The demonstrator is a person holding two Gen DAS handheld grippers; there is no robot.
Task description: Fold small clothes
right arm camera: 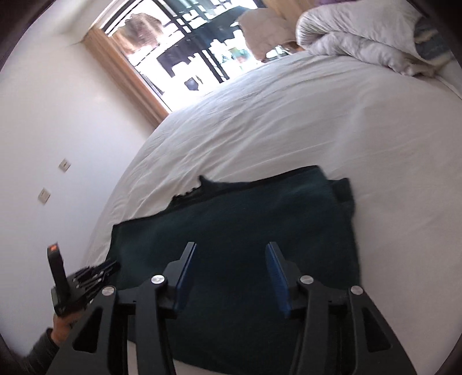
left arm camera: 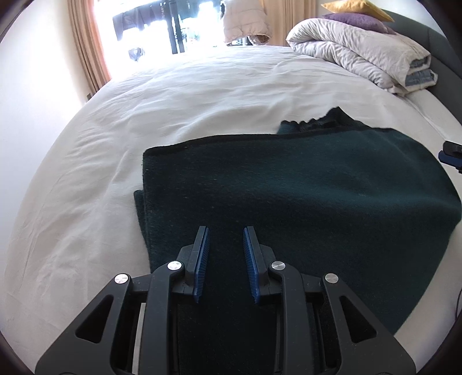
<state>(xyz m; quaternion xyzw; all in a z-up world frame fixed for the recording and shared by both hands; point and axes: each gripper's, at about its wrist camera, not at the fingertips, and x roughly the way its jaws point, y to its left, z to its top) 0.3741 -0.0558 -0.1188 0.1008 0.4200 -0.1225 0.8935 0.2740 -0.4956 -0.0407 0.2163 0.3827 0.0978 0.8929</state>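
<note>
A dark green knit garment (left arm camera: 303,184) lies folded flat on the white bed sheet (left arm camera: 173,95), with a lower layer sticking out at its left edge and a jagged dark edge at the far side. My left gripper (left arm camera: 225,230) hovers over its near edge, open and empty. In the right wrist view the same garment (right arm camera: 245,219) lies under my right gripper (right arm camera: 231,246), which is open wide and empty above it. The left gripper (right arm camera: 86,277) shows there at the lower left, held by a hand.
A rolled white duvet (left arm camera: 361,54) with purple and yellow pillows sits at the bed's far right by the headboard. A bright window (left arm camera: 173,23) with orange curtains is beyond the bed. A white wall (right arm camera: 57,129) lies to the left.
</note>
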